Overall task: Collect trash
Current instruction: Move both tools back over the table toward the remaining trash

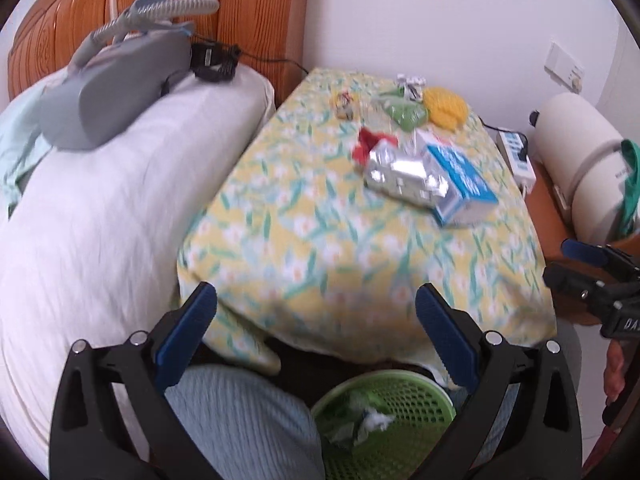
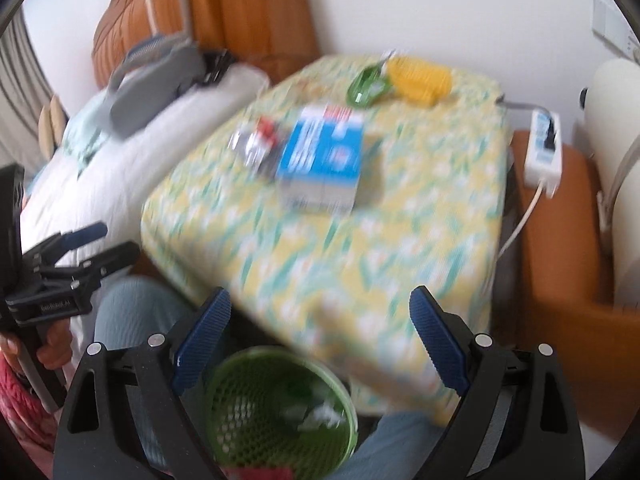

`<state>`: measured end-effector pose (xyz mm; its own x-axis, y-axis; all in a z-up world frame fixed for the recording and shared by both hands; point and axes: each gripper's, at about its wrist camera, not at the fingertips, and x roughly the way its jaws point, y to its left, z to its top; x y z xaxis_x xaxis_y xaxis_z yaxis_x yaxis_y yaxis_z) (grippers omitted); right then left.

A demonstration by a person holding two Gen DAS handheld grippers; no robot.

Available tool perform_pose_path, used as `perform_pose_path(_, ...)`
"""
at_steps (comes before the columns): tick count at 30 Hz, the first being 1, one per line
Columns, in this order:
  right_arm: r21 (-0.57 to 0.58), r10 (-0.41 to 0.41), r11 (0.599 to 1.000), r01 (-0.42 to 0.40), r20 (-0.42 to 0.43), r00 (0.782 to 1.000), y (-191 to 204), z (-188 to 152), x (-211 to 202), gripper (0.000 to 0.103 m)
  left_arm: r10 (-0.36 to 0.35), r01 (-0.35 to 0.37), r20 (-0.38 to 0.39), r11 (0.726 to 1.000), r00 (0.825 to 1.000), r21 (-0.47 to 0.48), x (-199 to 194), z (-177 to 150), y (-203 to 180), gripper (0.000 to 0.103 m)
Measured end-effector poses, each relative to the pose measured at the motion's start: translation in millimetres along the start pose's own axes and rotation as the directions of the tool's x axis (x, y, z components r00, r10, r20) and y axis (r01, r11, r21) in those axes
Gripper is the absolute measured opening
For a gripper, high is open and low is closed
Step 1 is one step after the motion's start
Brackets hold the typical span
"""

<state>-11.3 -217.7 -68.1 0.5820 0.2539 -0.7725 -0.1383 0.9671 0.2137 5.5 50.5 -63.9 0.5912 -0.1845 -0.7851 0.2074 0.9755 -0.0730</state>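
Note:
Trash lies on the floral yellow cloth (image 1: 320,216): a blue and white carton (image 1: 460,184) (image 2: 324,156), a crumpled silver foil pack (image 1: 400,176) (image 2: 256,146), a red wrapper (image 1: 368,144), a green packet (image 1: 402,112) (image 2: 366,84), a yellow item (image 1: 444,110) (image 2: 418,76) and a small wrapper (image 1: 344,104). A green mesh basket (image 1: 384,420) (image 2: 276,408) with white and green scraps stands below the near edge. My left gripper (image 1: 316,304) is open and empty above the basket. My right gripper (image 2: 320,308) is open and empty too.
A white pillow (image 1: 100,208) carries a grey device with a hose (image 1: 116,80). A wooden headboard (image 1: 180,12) stands behind it. At the right are a white power strip (image 2: 544,148), a brown stand (image 2: 560,232) and a white cylinder (image 1: 580,152). Blue-clad knees (image 1: 240,420) flank the basket.

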Motion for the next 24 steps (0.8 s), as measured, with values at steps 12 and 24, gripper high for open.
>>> perform_pose_path(12, 0.136, -0.022, 0.991, 0.003, 0.137, 0.990, -57, 104, 23, 0.090, -0.051, 0.052, 0.029, 0.997, 0.998, -0.056, 71, 127, 18, 0.095)
perform_pose_path(24, 0.177, -0.073, 0.983, 0.050, 0.130, 0.989, -97, 158, 75, 0.090, -0.104, 0.104, -0.010, 0.994, 0.995, 0.037, 177, 200, 17, 0.082)
